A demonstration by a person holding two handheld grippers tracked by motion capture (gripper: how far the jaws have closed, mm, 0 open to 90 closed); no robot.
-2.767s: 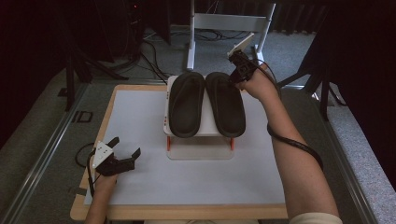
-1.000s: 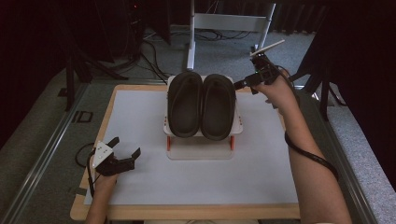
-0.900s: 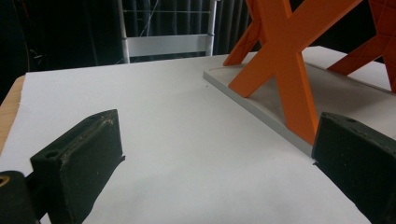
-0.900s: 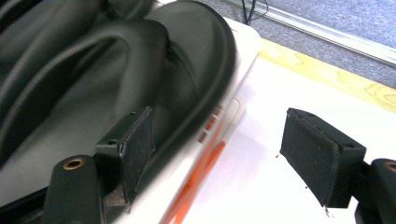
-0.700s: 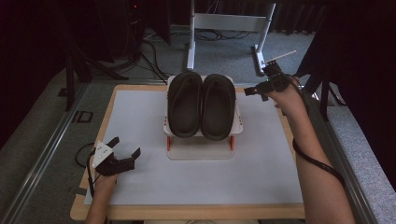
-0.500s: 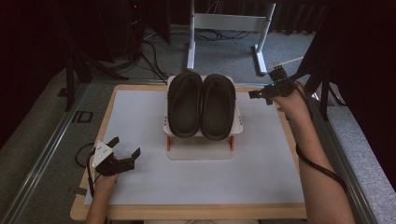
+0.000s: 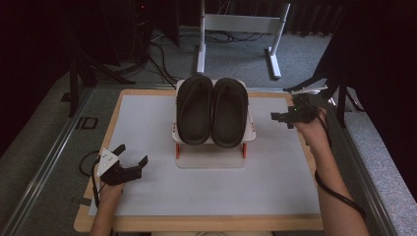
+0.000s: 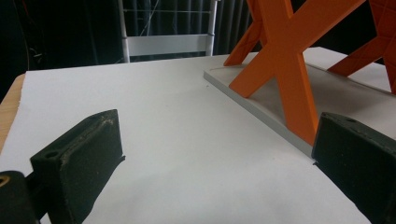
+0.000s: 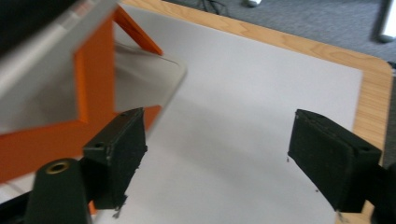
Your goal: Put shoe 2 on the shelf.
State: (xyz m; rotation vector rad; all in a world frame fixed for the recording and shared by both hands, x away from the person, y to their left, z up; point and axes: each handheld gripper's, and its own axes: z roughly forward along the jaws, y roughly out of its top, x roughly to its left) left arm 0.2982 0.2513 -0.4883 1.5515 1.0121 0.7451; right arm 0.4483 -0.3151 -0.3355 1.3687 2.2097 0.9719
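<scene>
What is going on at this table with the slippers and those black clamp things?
A person sits at a table with a two-jaw gripper in each hand. A pair of black slippers sits side by side on a small white rack with orange legs. The right gripper is off to the rack's right, jaws just opened wider and holding nothing. The left gripper waits open near the table's front left corner, also holding nothing. Neither touches the slippers.
</scene>
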